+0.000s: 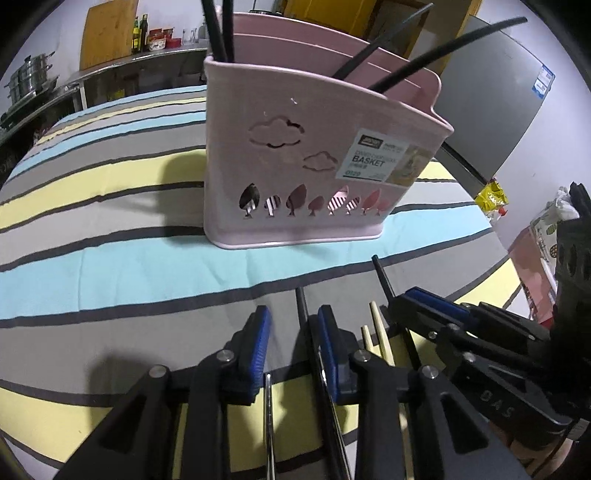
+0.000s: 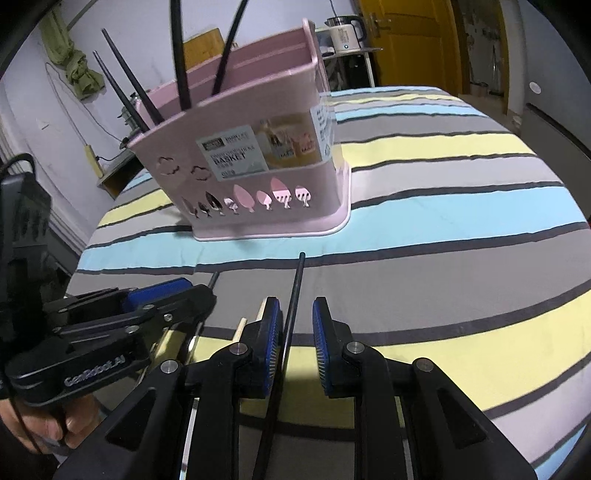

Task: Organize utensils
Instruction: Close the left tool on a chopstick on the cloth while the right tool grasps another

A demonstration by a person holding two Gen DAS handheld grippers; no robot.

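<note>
A pink utensil basket point(image 1: 295, 177) point(image 2: 258, 184) stands on the striped tablecloth with several black chopsticks point(image 1: 221, 33) upright in it. My left gripper point(image 1: 293, 332) is open low over the cloth. One black chopstick point(image 1: 302, 306) lies between its fingers, close to the right pad with a gap on the left. My right gripper point(image 2: 297, 325) is also open around another black chopstick point(image 2: 295, 291), which lies nearer its left pad. Two wooden chopsticks point(image 1: 378, 332) point(image 2: 258, 314) lie between the two grippers. Each gripper shows in the other's view: right fingers point(image 1: 436, 302), left fingers point(image 2: 166, 291).
The round table's striped cloth point(image 1: 110, 258) extends around the basket. A grey fridge point(image 1: 491, 103) and a yellow snack bag point(image 1: 491, 197) are to the right. Steel pots point(image 1: 29, 77) sit on a counter at the left. A kettle point(image 2: 345, 35) stands by a yellow door point(image 2: 410, 40).
</note>
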